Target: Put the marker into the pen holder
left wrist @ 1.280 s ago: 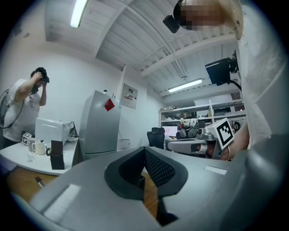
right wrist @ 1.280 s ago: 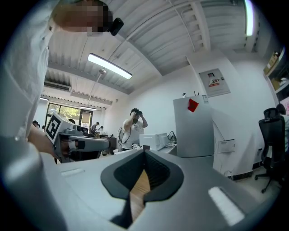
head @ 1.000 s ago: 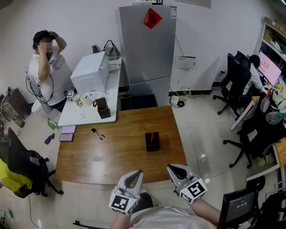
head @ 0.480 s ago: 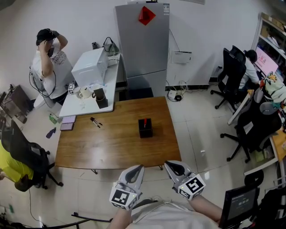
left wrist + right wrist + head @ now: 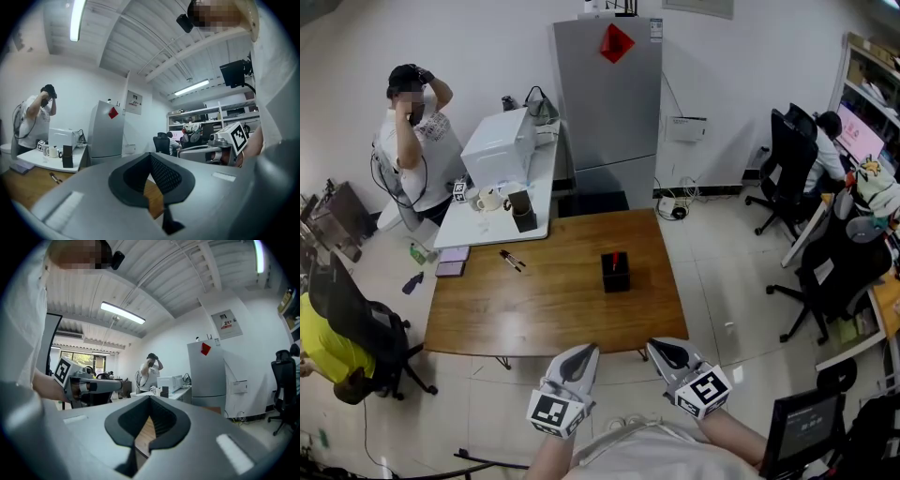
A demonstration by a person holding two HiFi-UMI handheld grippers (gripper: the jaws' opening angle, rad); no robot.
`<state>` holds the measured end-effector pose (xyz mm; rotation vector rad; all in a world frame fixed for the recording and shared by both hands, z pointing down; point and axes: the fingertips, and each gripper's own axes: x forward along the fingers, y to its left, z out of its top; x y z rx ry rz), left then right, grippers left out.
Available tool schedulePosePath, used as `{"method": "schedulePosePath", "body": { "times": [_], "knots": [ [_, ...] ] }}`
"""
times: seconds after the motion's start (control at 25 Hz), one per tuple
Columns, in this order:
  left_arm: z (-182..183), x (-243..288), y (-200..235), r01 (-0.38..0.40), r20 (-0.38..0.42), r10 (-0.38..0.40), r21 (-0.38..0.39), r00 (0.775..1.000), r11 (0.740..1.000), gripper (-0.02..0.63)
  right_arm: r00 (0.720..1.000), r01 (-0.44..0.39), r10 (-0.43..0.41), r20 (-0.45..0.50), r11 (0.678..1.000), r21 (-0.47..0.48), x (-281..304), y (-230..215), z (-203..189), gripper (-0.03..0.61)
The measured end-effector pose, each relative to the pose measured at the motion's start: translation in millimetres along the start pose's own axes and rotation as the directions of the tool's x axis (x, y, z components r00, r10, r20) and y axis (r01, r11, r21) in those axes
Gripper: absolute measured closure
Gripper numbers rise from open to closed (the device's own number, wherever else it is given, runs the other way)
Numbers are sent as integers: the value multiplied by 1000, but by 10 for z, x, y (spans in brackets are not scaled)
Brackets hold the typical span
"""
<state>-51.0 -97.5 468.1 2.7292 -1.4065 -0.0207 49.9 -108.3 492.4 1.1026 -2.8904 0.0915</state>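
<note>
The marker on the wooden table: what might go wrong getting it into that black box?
The thin dark markers seem to lie as a close pair, so a tool could nudge or grab both. The black square pen holder already holds something red, which could block entry. The left tool and right tool are shut; one must open first.

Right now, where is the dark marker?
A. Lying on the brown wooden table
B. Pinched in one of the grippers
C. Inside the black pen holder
A: the dark marker lies on the wooden table, apart from the pen holder. The left gripper and right gripper are shut with nothing in them.
</note>
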Motion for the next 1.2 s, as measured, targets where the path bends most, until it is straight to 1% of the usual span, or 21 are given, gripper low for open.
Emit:
{"method": "schedulePosePath", "body": {
  "times": [0.16,0.4,0.56,0.72,0.88,1.04,1.2],
  "knots": [
    [-50,17,31,11,10,-11,-17,1000,1000,598,1000,-12,12,-12,1000,-12,46,53,-24,578],
    [-35,48,81,14,14,-14,-16,1000,1000,598,999,-41,40,-24,998,-53,156,136,4,578],
    [44,91,66,25,18,-25,-5,1000,1000,598,999,-34,32,-28,998,-53,171,105,10,578],
    [86,150,67,37,25,-37,5,999,999,598,999,-33,31,-27,995,-89,201,73,49,578],
    [140,234,36,41,28,-41,15,999,999,598,999,-27,25,-34,997,-73,200,-10,1,578],
    [33,266,6,51,18,-51,16,999,999,597,999,-19,17,-33,998,-57,169,-51,-29,578],
    [-67,305,-103,78,7,-78,1,997,997,598,999,13,-16,-47,998,-63,38,-113,-46,578]
  ]
}}
